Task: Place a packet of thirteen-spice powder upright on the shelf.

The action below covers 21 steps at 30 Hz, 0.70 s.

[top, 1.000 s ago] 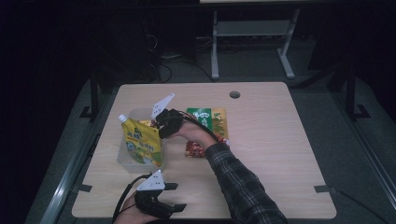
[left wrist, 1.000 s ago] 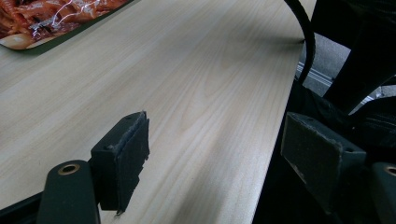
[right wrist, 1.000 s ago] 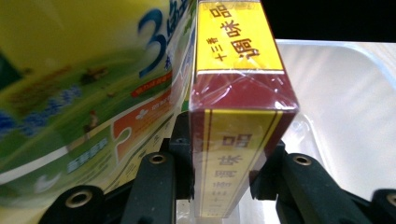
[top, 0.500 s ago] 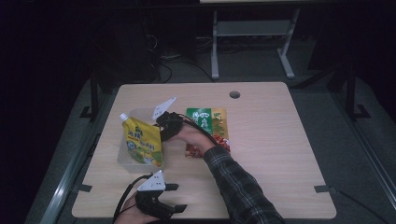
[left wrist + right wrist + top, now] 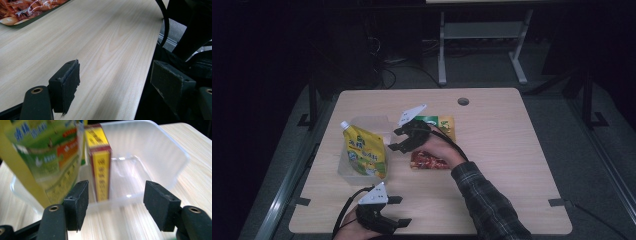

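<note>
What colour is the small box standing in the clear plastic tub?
The small box is yellow with dark red edges, seen best in the right gripper view.

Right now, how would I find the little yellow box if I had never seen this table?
Look at the left side of the wooden table for the clear plastic tub. Inside it, a yellow box stands upright beside a big yellow-green spouted pouch. The box is slim, hard-edged and trimmed in red.
</note>
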Motion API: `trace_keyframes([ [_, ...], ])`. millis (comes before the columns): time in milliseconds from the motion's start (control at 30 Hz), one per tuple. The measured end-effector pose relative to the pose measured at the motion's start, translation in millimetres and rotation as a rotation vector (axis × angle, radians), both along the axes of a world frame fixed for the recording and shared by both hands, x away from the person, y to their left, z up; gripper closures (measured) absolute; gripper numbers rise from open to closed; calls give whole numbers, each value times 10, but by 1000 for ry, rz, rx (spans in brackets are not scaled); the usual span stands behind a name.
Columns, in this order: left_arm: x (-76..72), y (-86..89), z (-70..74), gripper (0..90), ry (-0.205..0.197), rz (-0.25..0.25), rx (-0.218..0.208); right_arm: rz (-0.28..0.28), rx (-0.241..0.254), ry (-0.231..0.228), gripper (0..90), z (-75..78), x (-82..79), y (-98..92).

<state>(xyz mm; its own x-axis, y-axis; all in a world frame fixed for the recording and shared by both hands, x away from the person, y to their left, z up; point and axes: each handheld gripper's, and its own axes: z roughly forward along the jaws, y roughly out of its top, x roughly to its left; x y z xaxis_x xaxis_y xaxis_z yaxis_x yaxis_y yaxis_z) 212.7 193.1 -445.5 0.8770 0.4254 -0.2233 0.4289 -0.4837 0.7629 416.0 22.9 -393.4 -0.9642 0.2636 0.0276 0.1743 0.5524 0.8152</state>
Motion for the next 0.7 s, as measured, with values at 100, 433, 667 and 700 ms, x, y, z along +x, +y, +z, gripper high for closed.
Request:
trace_keyframes([
  [100,0,-5,-9,229,3,-1,0,-39,1,2,392,-26,18,-140],
  [433,-5,-4,-12,230,2,-6,6,-311,-14,21,761,-158,276,-481],
  [667,-14,-15,-11,230,-1,-14,12,-499,-75,22,900,-310,586,-564],
  [700,-14,-18,-10,230,-2,-15,10,-521,-83,11,900,-330,628,-563],
])
